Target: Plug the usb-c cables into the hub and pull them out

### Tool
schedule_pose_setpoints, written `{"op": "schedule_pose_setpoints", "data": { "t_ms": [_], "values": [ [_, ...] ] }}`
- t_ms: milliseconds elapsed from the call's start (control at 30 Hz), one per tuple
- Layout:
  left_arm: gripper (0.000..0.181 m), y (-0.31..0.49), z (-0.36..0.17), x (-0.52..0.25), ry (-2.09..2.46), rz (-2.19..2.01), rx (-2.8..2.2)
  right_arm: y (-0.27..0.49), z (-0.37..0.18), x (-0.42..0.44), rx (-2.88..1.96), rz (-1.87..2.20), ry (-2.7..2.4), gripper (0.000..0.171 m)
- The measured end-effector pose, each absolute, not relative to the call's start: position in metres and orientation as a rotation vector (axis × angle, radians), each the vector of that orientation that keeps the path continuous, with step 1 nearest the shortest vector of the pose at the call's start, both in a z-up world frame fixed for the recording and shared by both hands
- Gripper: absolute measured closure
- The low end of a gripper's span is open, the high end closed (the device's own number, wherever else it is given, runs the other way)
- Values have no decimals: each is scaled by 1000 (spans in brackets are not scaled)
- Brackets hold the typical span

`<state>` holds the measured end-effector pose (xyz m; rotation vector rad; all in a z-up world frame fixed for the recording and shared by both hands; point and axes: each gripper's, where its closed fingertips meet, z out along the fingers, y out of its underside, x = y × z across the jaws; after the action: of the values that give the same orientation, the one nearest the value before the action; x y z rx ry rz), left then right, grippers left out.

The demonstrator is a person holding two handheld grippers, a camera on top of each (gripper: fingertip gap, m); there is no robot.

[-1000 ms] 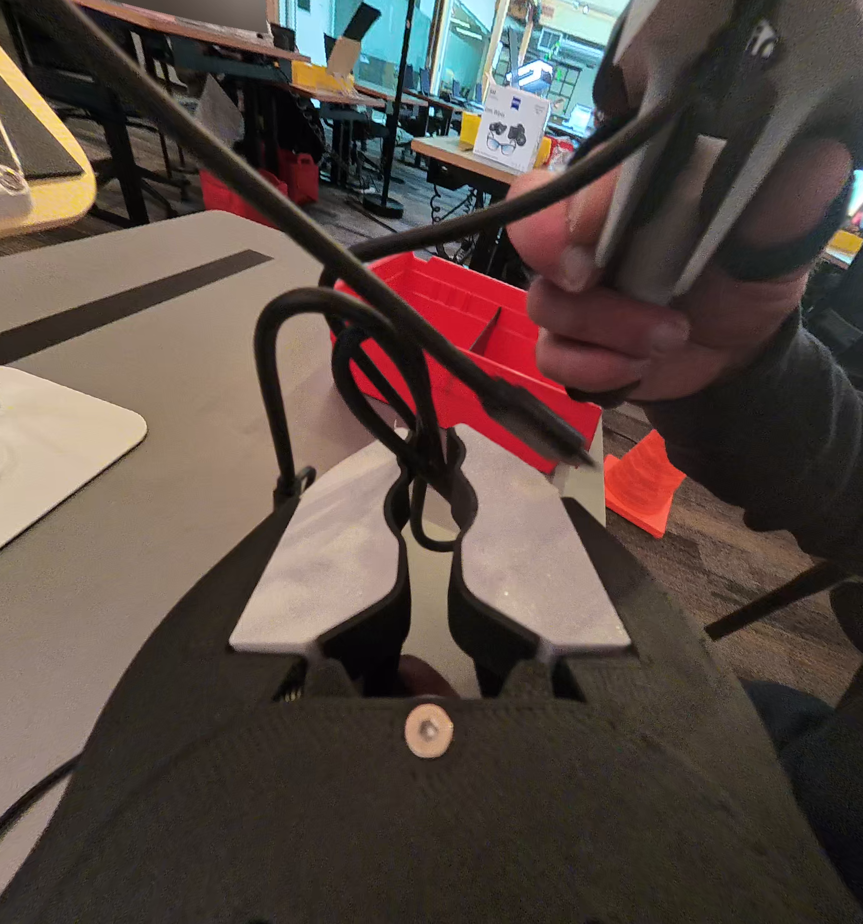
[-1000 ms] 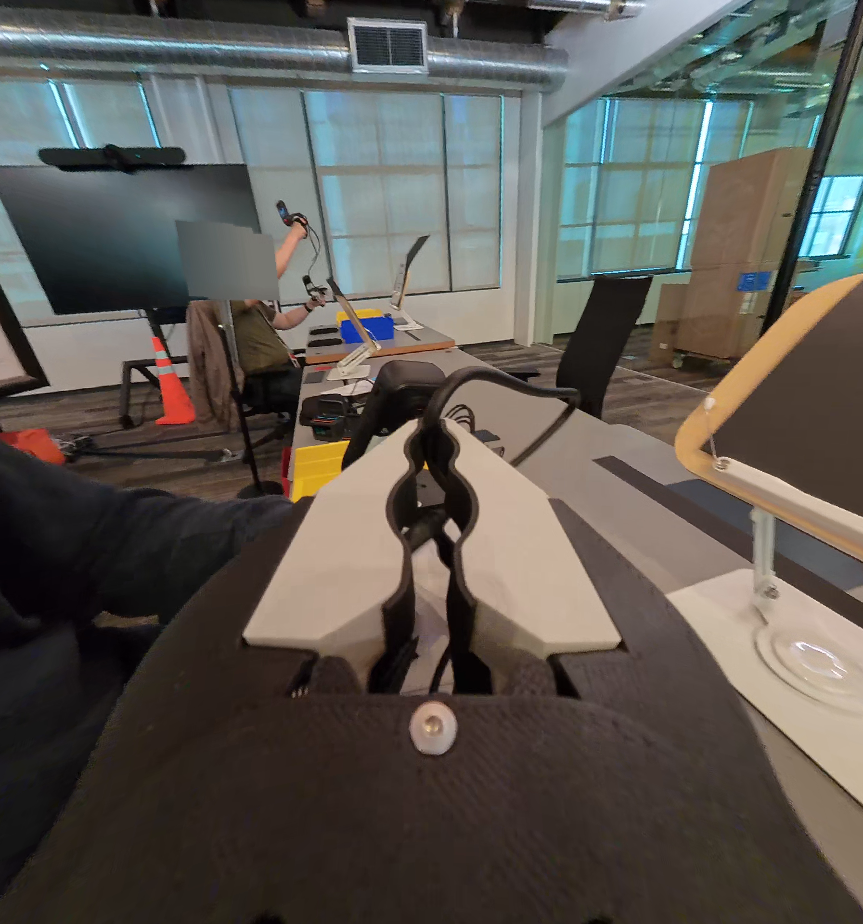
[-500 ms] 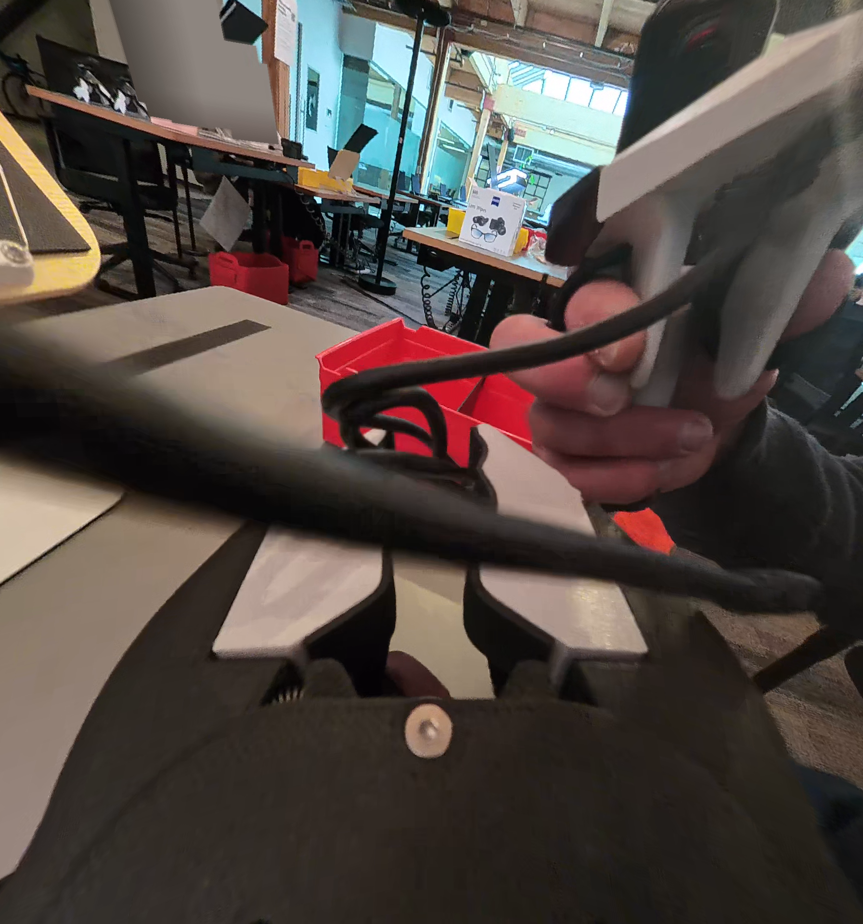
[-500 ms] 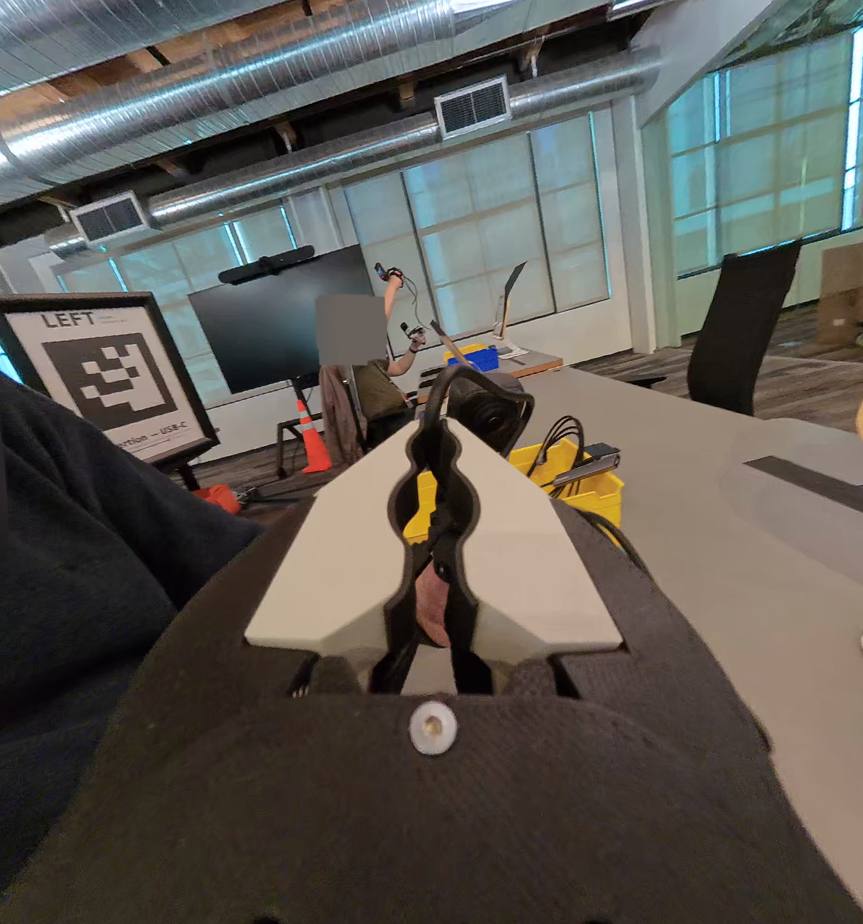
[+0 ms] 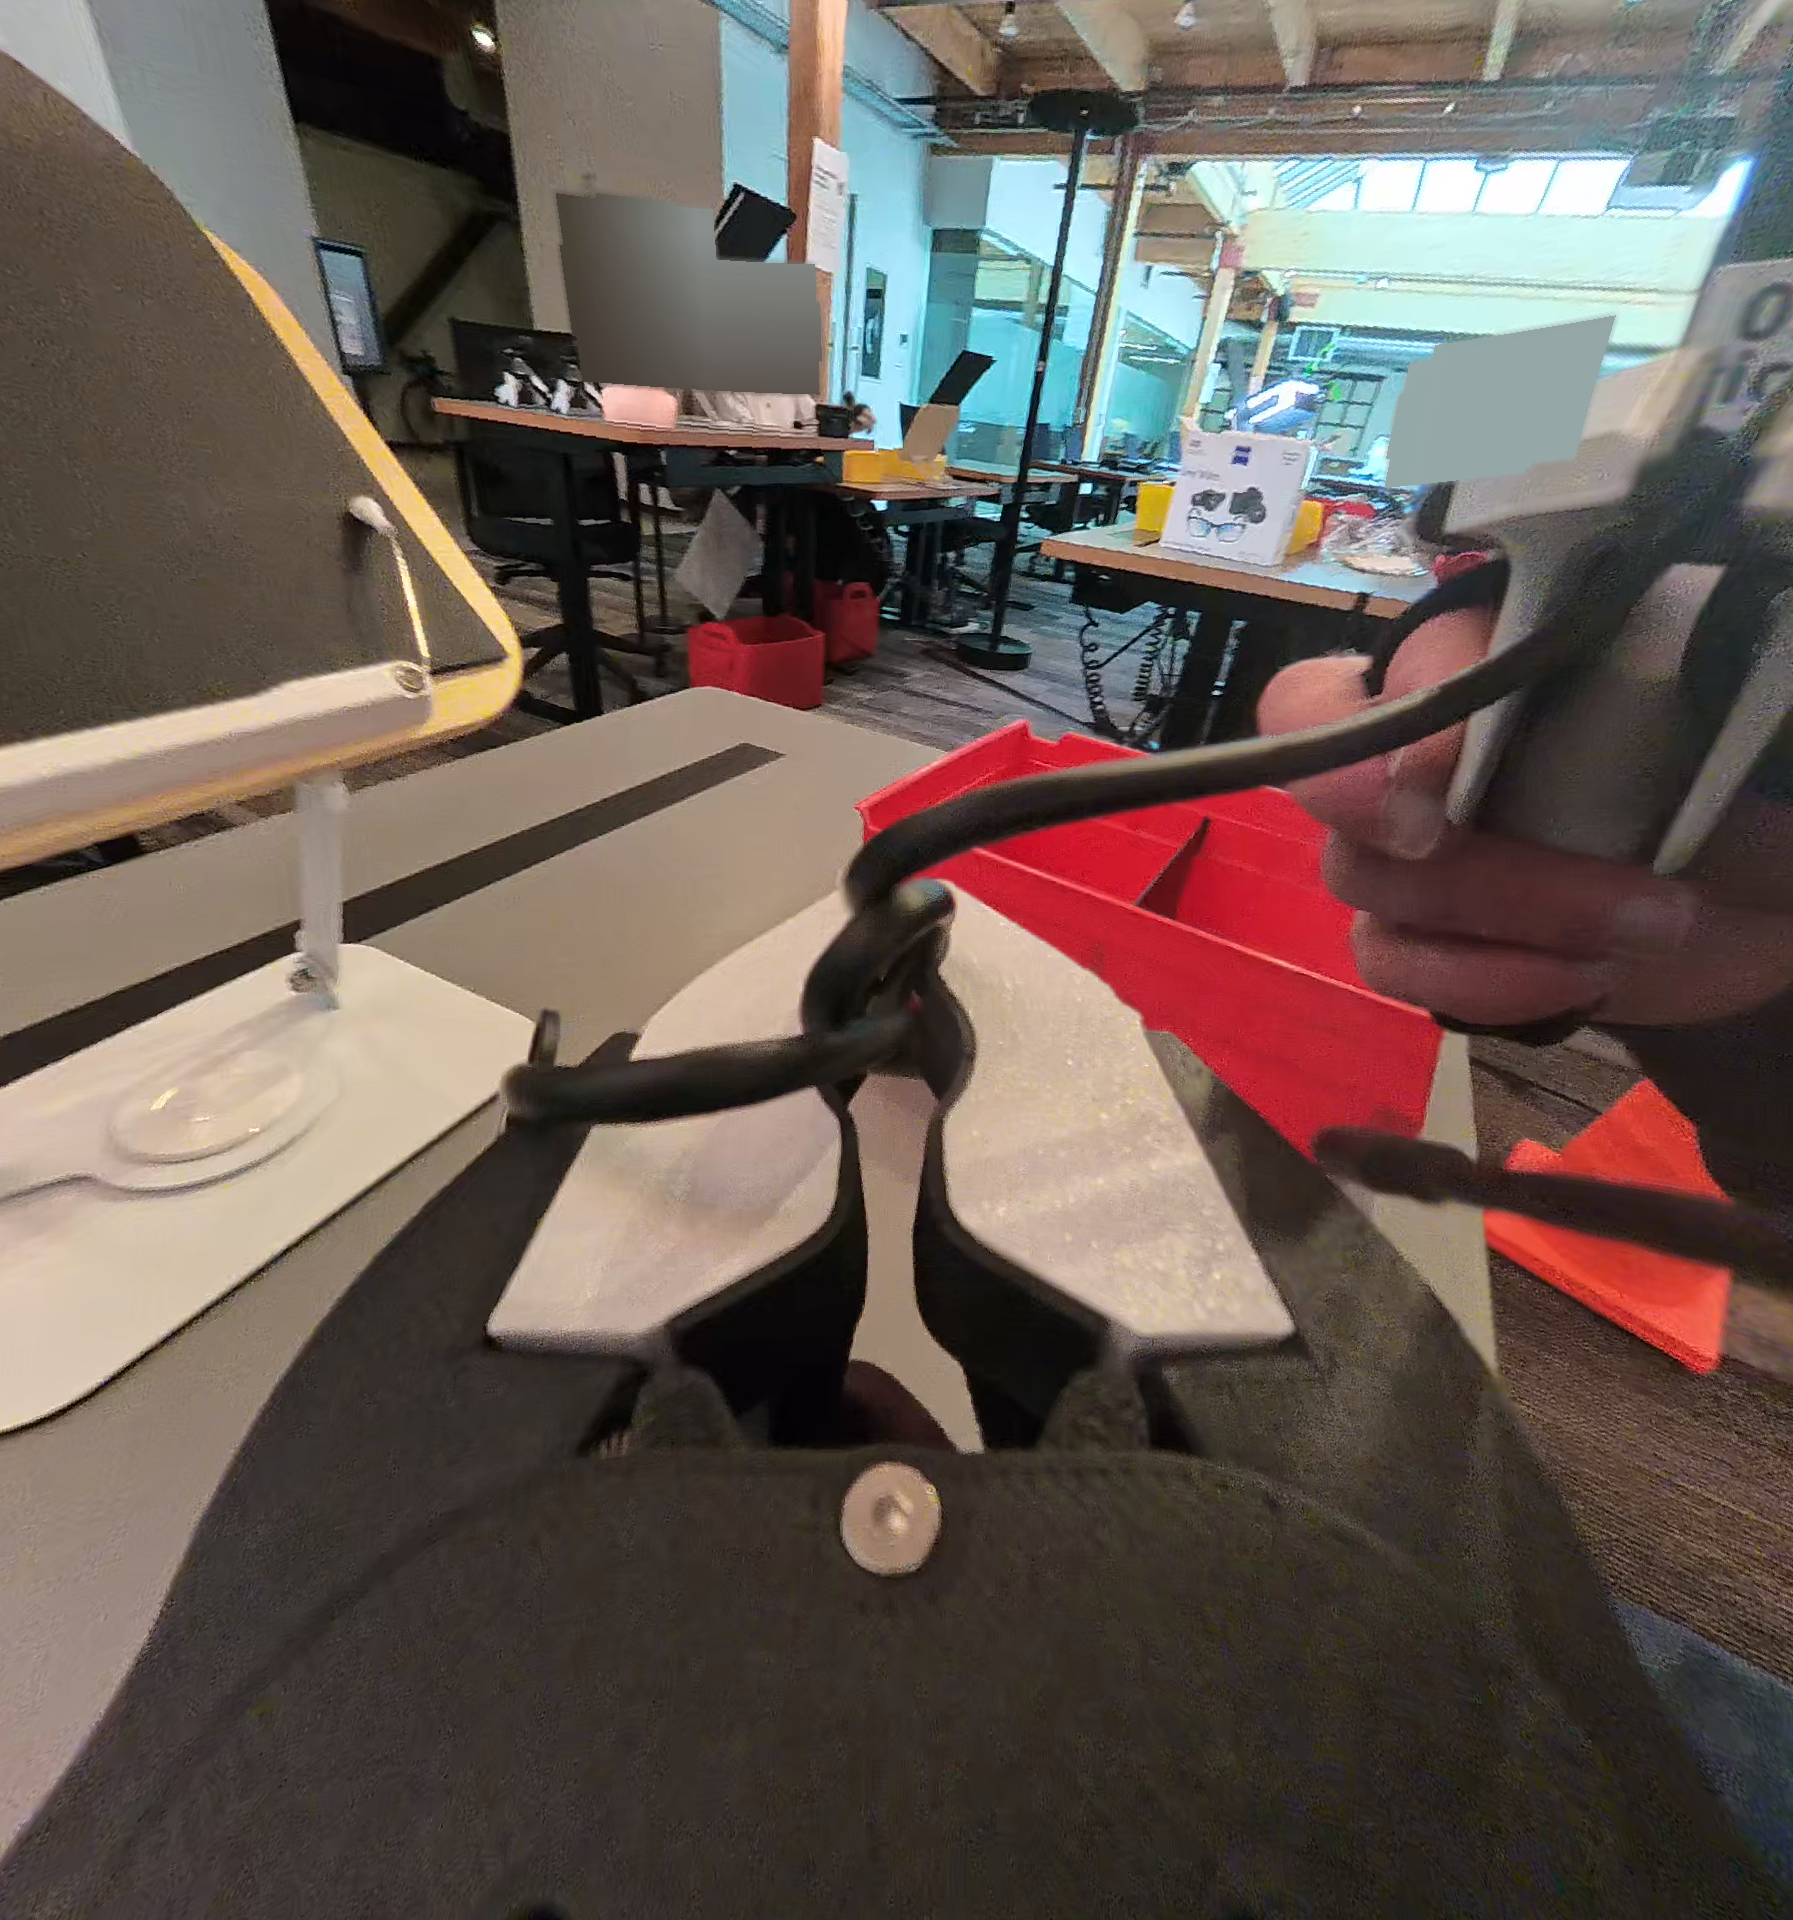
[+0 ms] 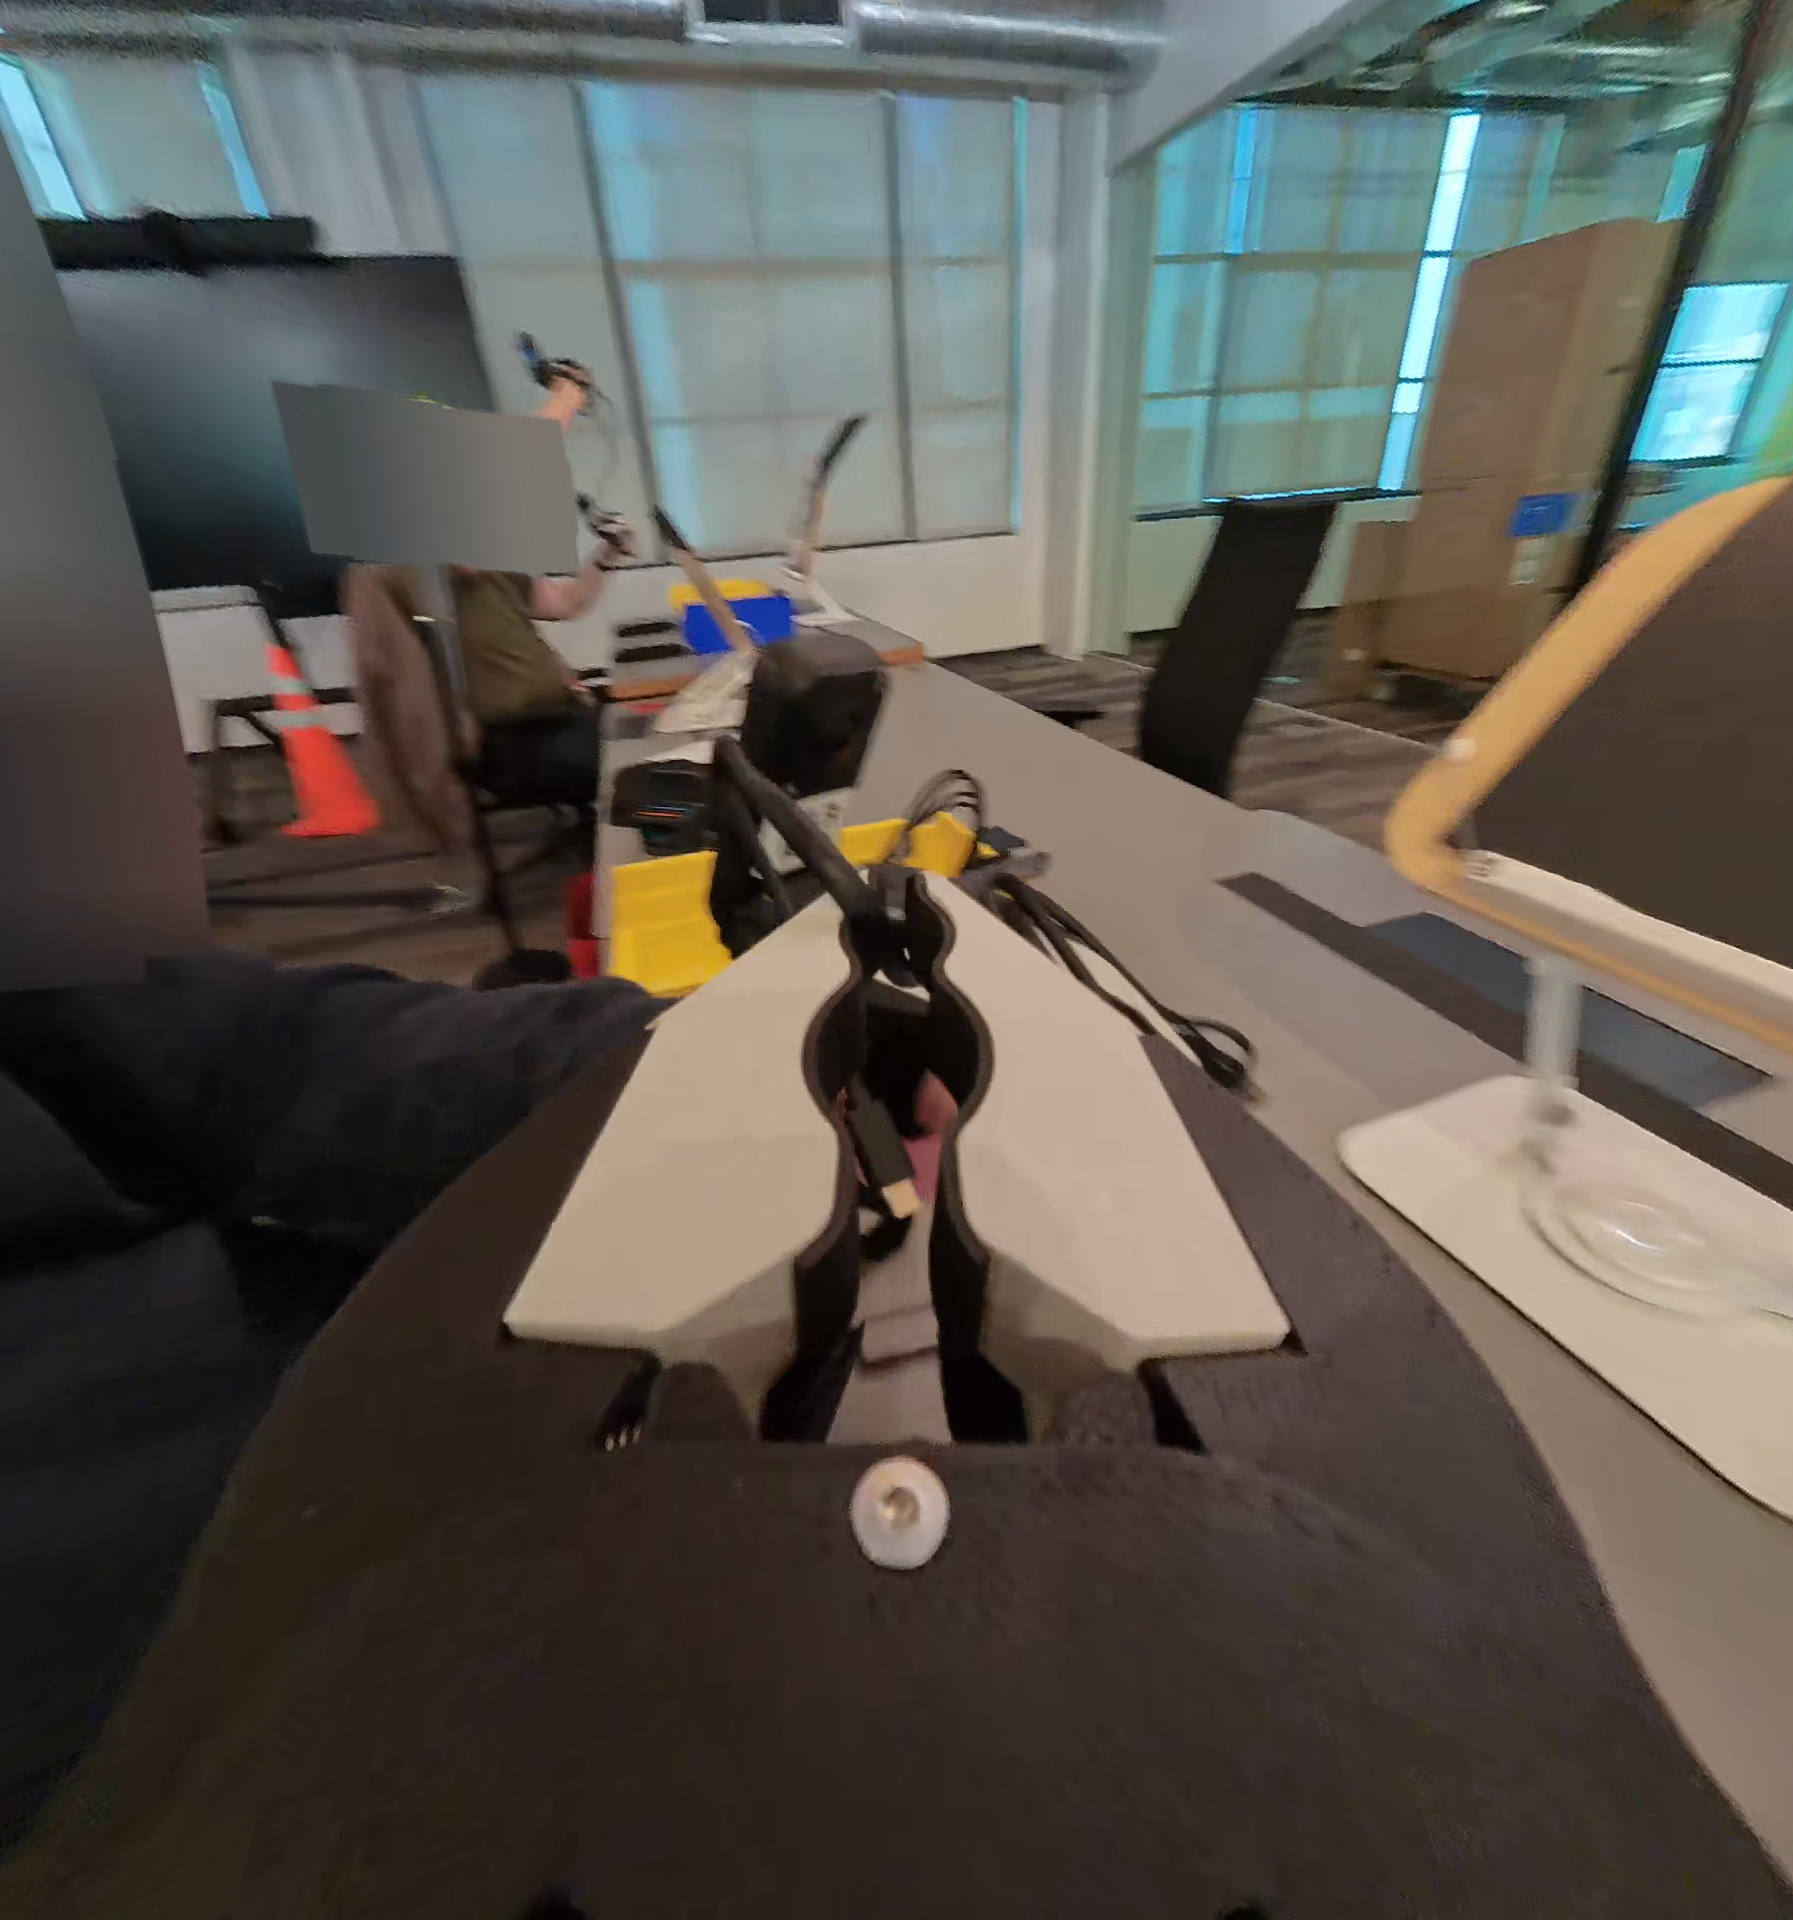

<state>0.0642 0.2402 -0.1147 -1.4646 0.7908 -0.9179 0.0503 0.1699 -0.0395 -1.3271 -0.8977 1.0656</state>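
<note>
My left gripper (image 5: 897, 997) is shut on a looped black usb-c cable (image 5: 1131, 779) above the grey table (image 5: 580, 883). The cable runs up and right to my right gripper (image 5: 1640, 665), held in a hand. A loose black cable end (image 5: 1411, 1158) juts in blurred from the right. In the right wrist view my right gripper (image 6: 887, 920) is shut on the black cable (image 6: 788, 821). Its usb-c plug (image 6: 887, 1164) lies in the hollow between the fingers, tip pointing back at the camera. A grey hub-like piece (image 6: 1011, 862) lies by the yellow bin; blurred.
A red divided bin (image 5: 1162, 914) sits just beyond my left fingertips. A board on a white stand (image 5: 196, 1164) is at the left, and at the right in the right wrist view (image 6: 1598, 1278). A yellow bin (image 6: 663, 930) and loose black cables (image 6: 1131, 997) lie ahead. My hands' fingertips stand some 10 cm from each other.
Both views have swung. The thick blurred cable across the left view has dropped away to the right. The plug now shows between my right fingers. The right view has turned back toward the table.
</note>
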Motion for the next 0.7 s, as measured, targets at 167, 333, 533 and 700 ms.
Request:
{"op": "schedule_pose_setpoints", "data": {
  "t_ms": [167,333,533,700],
  "values": [
    [177,238,-105,58,853,-815,-1455,197,-60,85,-1492,946,-682,171],
    [177,223,-100,61,879,-921,-1433,207,-86,86,-1541,1077,-539,170],
    [176,209,-96,66,890,-1017,-1397,211,-96,71,-1539,1103,-512,171],
    [167,202,-94,67,921,-1062,-1357,218,-94,72,-1539,1102,-467,171]
  ]
}}
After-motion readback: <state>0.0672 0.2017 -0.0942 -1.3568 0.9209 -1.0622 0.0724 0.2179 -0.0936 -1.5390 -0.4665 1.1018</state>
